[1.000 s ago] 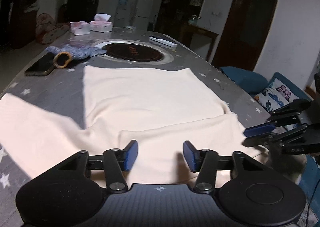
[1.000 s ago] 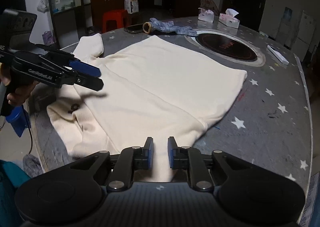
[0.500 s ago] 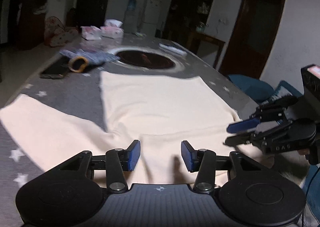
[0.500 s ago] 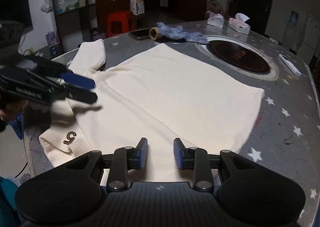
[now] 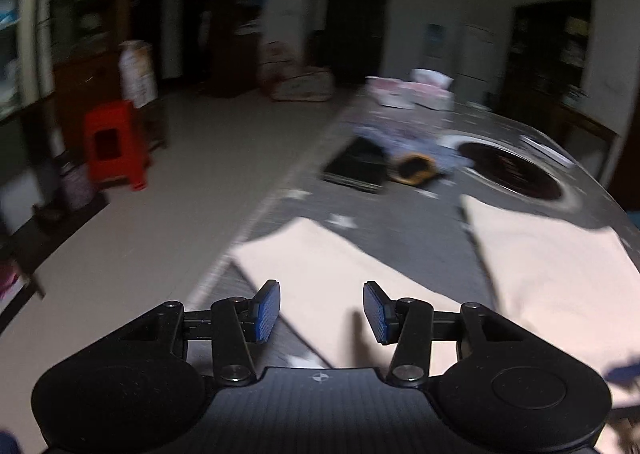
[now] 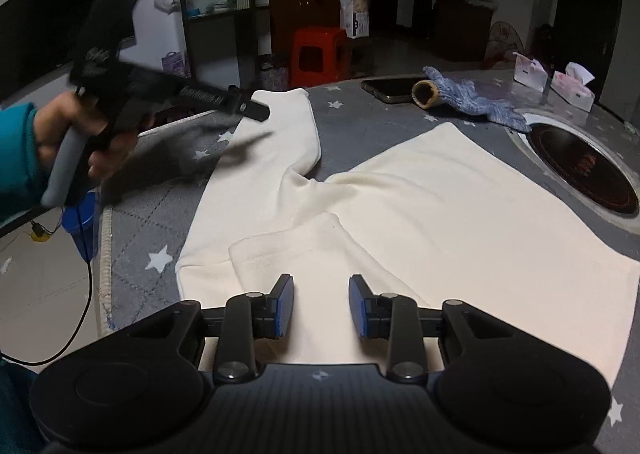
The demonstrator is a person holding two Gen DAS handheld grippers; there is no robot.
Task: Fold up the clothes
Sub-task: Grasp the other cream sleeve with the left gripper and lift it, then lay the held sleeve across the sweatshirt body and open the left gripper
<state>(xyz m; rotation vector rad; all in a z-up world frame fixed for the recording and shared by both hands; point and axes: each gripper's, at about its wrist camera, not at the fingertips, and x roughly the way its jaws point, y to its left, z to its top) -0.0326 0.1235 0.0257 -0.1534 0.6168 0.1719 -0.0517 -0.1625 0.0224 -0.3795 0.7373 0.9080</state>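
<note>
A cream long-sleeved top (image 6: 440, 213) lies flat on the grey star-patterned table (image 6: 500, 93). One sleeve (image 6: 296, 254) is folded across the body, just ahead of my right gripper (image 6: 320, 306). Its jaws are opening, and they hang over the cloth with nothing pinched between them. The other sleeve (image 6: 280, 141) stretches out toward the table's edge. My left gripper (image 6: 258, 111), held by a hand (image 6: 80, 133), hovers above that sleeve's cuff. In the left wrist view the left gripper (image 5: 322, 310) is open over this sleeve (image 5: 320, 262), and the picture is blurred.
Beyond the top lie a dark phone (image 6: 390, 87), a blue knitted glove (image 6: 468, 101) and two tissue boxes (image 6: 552, 79). A round black hob (image 6: 580, 169) is set into the table at the right. The table's edge (image 6: 105, 246) runs at the left, with a red stool (image 6: 316, 53) behind.
My left gripper has swung left, from the top's body to the outstretched sleeve. The right gripper's jaws have widened, and it now faces the sleeve folded over the body.
</note>
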